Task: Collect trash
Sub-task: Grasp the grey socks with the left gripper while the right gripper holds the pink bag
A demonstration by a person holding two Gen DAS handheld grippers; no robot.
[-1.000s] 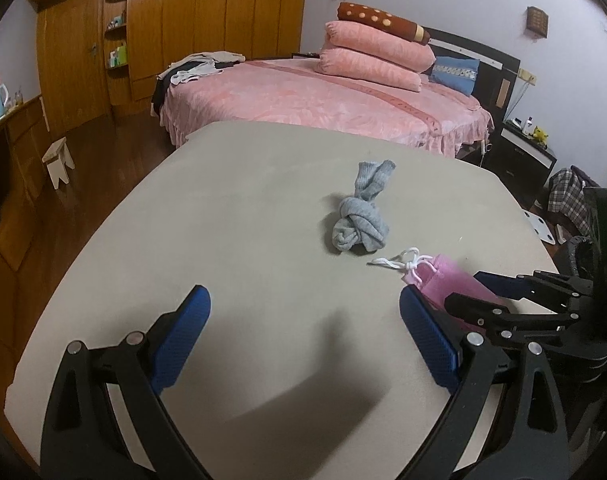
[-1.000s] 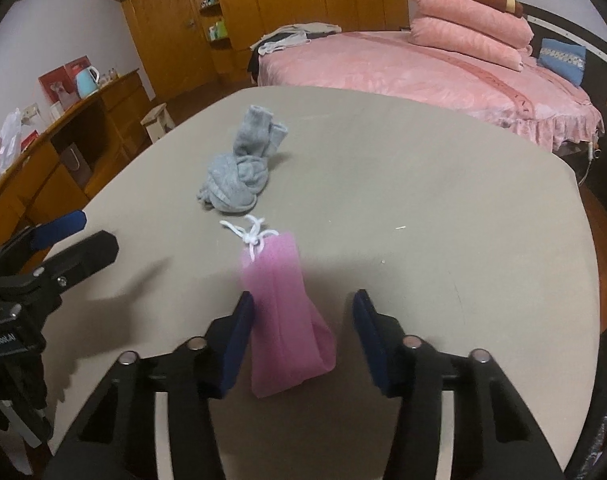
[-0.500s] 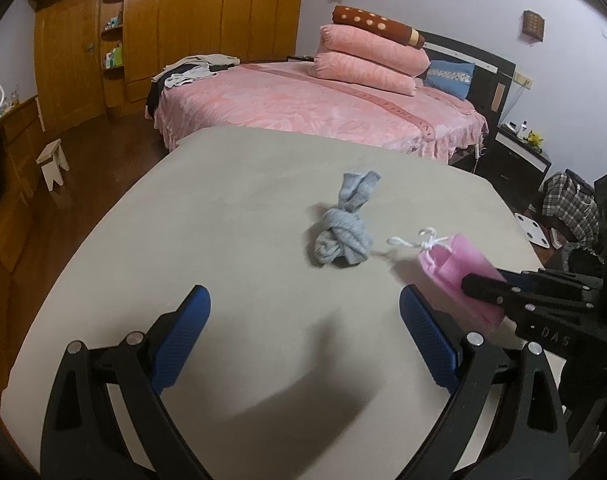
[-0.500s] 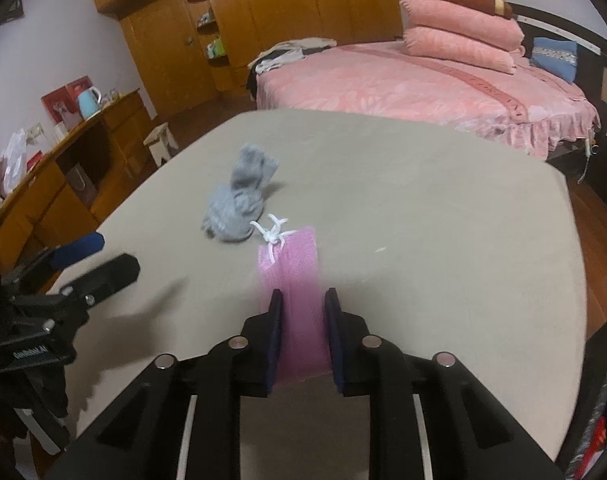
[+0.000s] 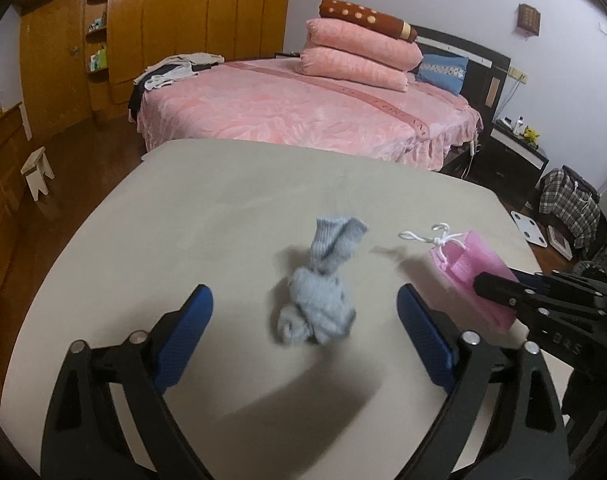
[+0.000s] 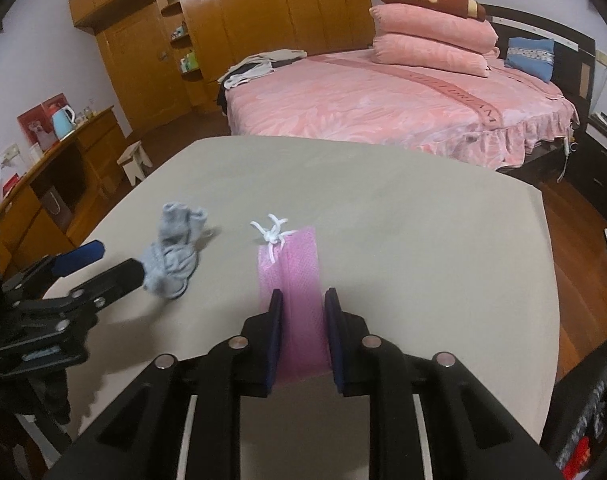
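A knotted grey sock (image 5: 319,292) lies on the beige table (image 5: 183,208); it also shows in the right wrist view (image 6: 171,252). My left gripper (image 5: 303,320) is open, its blue pads on either side of the sock, just short of it. My right gripper (image 6: 302,312) is shut on a pink mesh drawstring bag (image 6: 295,268) with a white cord (image 6: 270,230), held just above the table. The bag (image 5: 469,268) and the right gripper's fingers (image 5: 503,292) show at the right of the left wrist view.
A pink bed (image 5: 303,116) with stacked pillows stands beyond the table's far edge. A wooden wardrobe (image 6: 223,36) and a sideboard (image 6: 59,176) with a kettle line the left. A small stool (image 5: 37,168) stands on the floor.
My right gripper closed on the pink bag and lifted it. My left gripper moved forward and right, so the sock now sits between its open pads.
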